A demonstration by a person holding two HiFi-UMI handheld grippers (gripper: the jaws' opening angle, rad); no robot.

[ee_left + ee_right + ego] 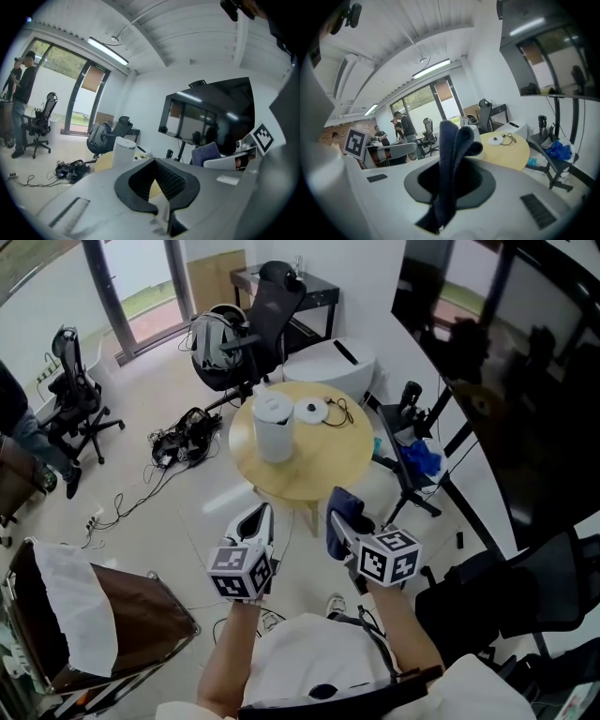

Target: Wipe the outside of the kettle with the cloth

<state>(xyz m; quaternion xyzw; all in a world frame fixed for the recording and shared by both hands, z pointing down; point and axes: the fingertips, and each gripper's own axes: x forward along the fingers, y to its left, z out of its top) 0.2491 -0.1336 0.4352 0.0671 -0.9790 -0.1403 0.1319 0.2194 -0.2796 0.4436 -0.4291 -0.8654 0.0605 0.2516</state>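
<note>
While the right hand-held gripper [342, 531] clamps the folded blue cloth [347, 504] upright, likely so its free end can wipe, the left hand-held gripper [260, 523] is fully closed and empty. The white kettle [274, 427] stands on the round surface [349, 465], well ahead of both.

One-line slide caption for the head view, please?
Right gripper clamps the blue cloth, left gripper shut and empty, both short of the white kettle on the round table.
</note>
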